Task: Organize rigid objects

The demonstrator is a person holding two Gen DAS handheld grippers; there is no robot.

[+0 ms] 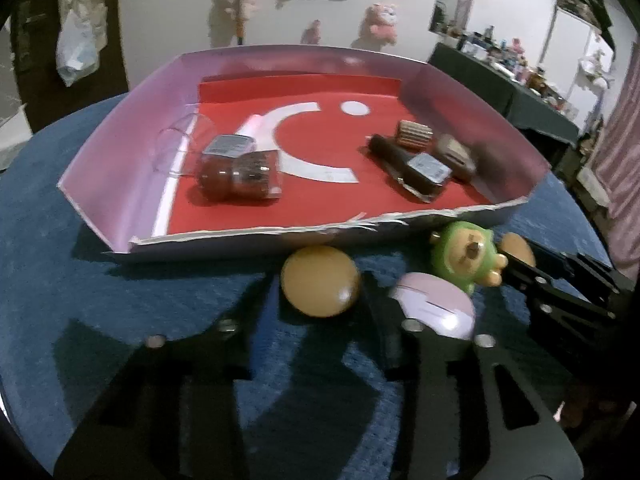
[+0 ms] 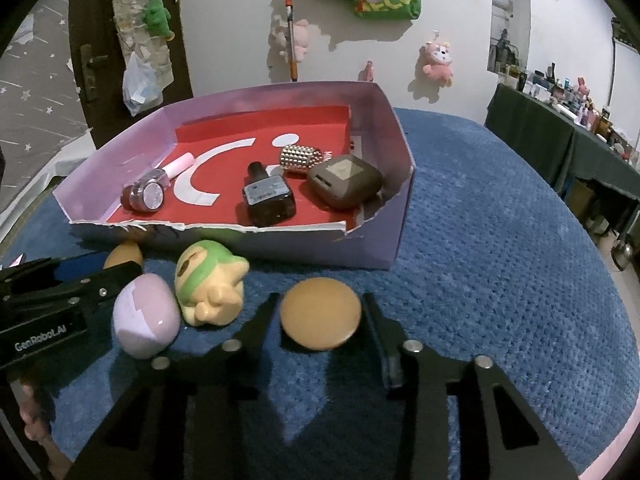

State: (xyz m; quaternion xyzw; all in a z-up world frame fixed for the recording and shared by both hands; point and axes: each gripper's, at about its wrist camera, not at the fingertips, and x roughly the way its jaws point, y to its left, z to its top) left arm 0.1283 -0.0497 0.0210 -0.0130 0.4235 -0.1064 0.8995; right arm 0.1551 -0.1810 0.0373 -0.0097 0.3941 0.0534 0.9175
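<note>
Blue desk [image 2: 500, 240] before us, our left claw [image 1: 320, 280] clamped on one tan disc [image 1: 319, 280], our right claw [image 2: 320, 314] on another disc [image 2: 320, 314], box [image 2: 384, 248] just beyond.

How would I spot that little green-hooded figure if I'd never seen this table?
Find the shallow cardboard tray with the red floor on the blue cloth. Just outside its torn front wall lies the toy figure, on its side, beside a lilac pebble-shaped case. Only it has a face and green hood.
</note>
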